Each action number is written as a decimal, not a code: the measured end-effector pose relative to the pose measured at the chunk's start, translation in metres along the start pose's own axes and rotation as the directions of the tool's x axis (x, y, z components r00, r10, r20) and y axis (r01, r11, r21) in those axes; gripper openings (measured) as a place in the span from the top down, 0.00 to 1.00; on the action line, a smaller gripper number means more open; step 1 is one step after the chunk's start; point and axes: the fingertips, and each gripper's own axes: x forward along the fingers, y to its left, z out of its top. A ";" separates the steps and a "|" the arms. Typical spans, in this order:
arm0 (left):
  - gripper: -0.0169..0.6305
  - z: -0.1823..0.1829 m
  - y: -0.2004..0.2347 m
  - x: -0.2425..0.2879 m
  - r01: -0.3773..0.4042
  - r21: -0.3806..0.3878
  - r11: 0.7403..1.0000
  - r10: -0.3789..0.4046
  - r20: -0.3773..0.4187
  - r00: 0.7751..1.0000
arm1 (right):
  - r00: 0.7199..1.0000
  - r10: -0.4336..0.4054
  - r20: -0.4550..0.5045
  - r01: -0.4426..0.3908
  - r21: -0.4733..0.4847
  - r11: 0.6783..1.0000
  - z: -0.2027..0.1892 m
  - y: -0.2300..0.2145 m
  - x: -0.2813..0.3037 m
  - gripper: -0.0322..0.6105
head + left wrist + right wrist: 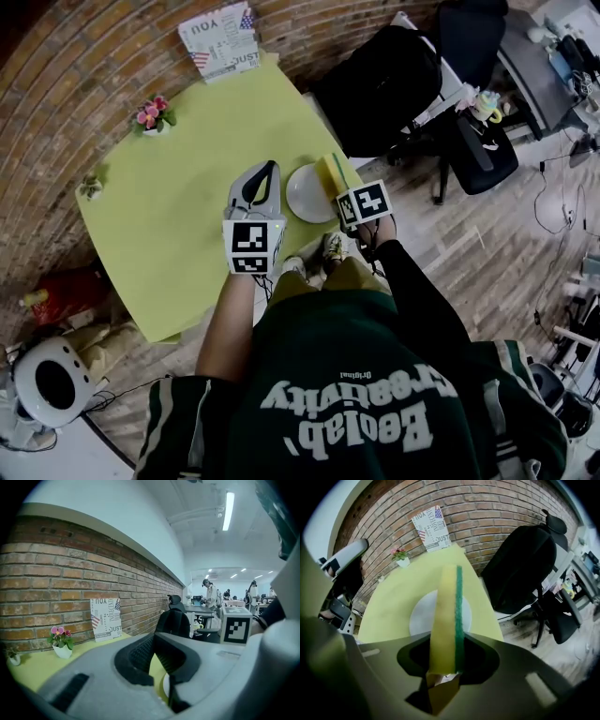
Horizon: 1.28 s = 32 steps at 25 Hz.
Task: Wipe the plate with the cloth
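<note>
Yellow sponge (446, 616) with a green scouring face is serving as the cloth here. We are holding it on edge in the right gripper (445, 660), whose jaws are closing on its lower end. The sponge is pointing out over the white plate (305, 194); we cannot tell whether it is touching. The plate is lying flat on the yellow-green surface (187, 206), close to the edge nearest us. The left gripper (265, 173) is hovering just beside the plate, its jaws meeting at the tips with nothing between them.

We are judging that wiping has barely begun. Nothing is steadying the plate, so a firm stroke towards us could be sliding it off that near edge. Held on edge, the sponge is offering only a narrow strip, and it could be bending or twisting in the jaws.

Only the head view is showing how near the plate is to the edge. Only the right gripper view is showing the grip on the sponge. The left gripper view is showing the brick wall (70, 583) and flower pot (60, 641), and barely a sliver of the plate.
</note>
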 end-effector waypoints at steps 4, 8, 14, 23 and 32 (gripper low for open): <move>0.97 0.001 -0.003 0.002 0.004 0.001 1.000 -0.004 0.000 1.000 | 1.000 -0.003 0.011 0.002 0.030 1.000 -0.001 -0.007 -0.002 0.73; 0.97 0.003 -0.006 0.001 0.003 0.002 1.000 -0.003 0.003 1.000 | 0.999 0.025 0.035 -0.026 0.012 1.000 0.004 0.001 -0.006 0.73; 0.97 0.000 -0.007 -0.004 -0.009 0.000 1.000 0.009 -0.004 1.000 | 0.991 0.127 0.042 -0.126 -0.038 0.991 0.011 0.042 -0.004 0.73; 0.97 -0.001 0.001 -0.012 -0.043 -0.005 0.999 0.043 -0.011 0.999 | 0.969 0.232 -0.086 -0.239 -0.081 0.968 -0.017 0.091 0.019 0.73; 0.97 -0.007 0.005 -0.018 -0.051 -0.005 0.999 0.051 -0.022 0.998 | 0.978 0.201 -0.062 -0.203 -0.026 0.979 -0.013 0.067 0.016 0.73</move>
